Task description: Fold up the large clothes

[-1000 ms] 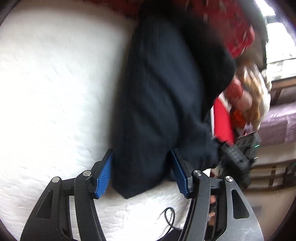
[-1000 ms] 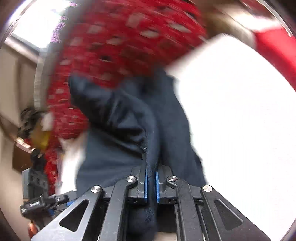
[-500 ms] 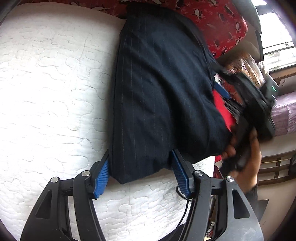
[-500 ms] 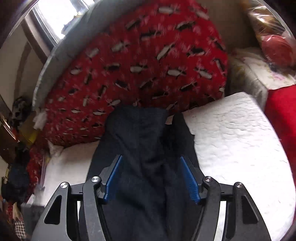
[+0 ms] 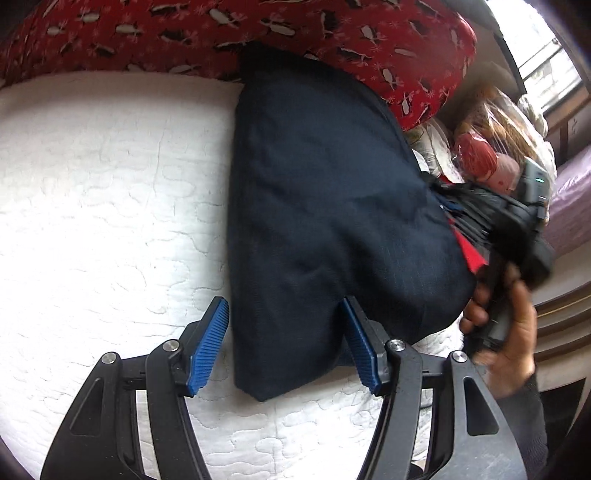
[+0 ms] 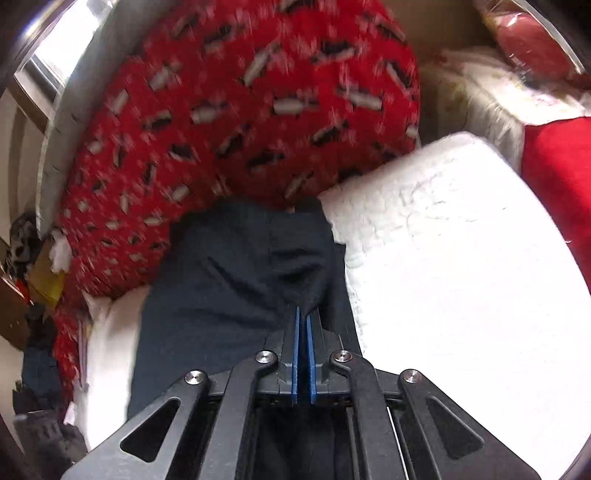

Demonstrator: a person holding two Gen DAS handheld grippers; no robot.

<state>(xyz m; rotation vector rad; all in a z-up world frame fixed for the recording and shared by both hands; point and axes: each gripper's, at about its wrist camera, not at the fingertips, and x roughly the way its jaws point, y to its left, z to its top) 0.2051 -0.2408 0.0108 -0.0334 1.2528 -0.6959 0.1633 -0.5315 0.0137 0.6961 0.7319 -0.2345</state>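
Left wrist view gives us one white quilted mattress (image 5: 110, 192), one red patterned cushion (image 5: 332, 33) and one dark navy garment (image 5: 325, 206) lying folded between them. Our left gripper (image 5: 286, 343) straddles its near corner, jaws apart; our right gripper (image 6: 303, 321) is closing, pinching its cloth.

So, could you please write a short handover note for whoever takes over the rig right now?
Left gripper: open, astride the near corner of the dark garment, pads not pressing it.
Right gripper: jaws closing, a pinch of the garment's cloth between the pads; its hand shows at the garment's right edge.
Garment: already folded into a narrow stack on the white quilt, far end against the red pillow.
Left: probably one more fold with the pinched edge, then smooth and release.
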